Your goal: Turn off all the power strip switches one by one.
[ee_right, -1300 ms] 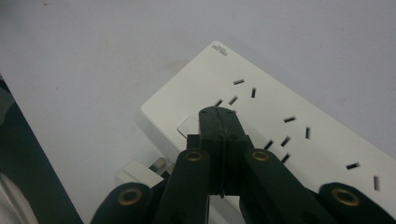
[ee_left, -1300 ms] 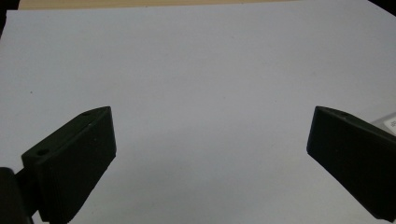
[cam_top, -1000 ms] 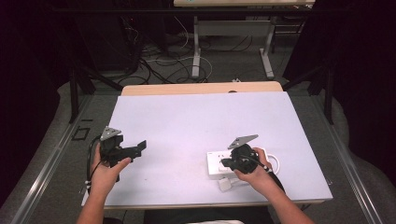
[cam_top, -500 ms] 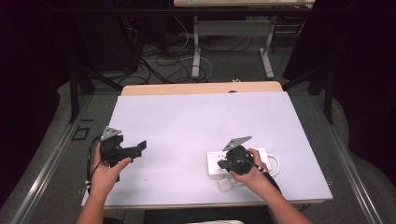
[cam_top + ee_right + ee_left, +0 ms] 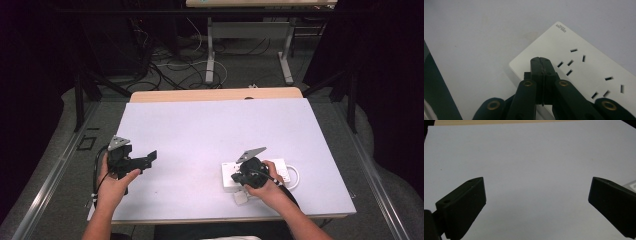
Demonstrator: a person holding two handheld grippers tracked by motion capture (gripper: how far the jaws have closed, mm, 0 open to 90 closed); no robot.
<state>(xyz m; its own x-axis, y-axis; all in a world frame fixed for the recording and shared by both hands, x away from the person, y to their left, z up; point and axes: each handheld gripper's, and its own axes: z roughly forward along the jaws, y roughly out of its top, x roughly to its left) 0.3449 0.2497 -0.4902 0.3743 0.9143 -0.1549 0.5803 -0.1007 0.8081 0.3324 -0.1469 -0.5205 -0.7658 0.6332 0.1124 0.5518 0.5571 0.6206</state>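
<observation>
A white power strip lies flat on the table's near right part; its sockets face up in the right gripper view. My right gripper hovers over the strip's left end, and its jaws are pressed together with nothing between them. Whether the tips touch the strip I cannot tell. My left gripper is held over the near left of the table. Its jaws stand wide apart over bare table.
A small white plug lies just in front of the strip, and a white cable loops at the strip's right end. The pale table top stretches far back to a wooden edge. Dark floor with cables and table legs lies beyond.
My right hand has shifted slightly left and nearer, toward the strip's left end. The left hand has stayed where it was.
</observation>
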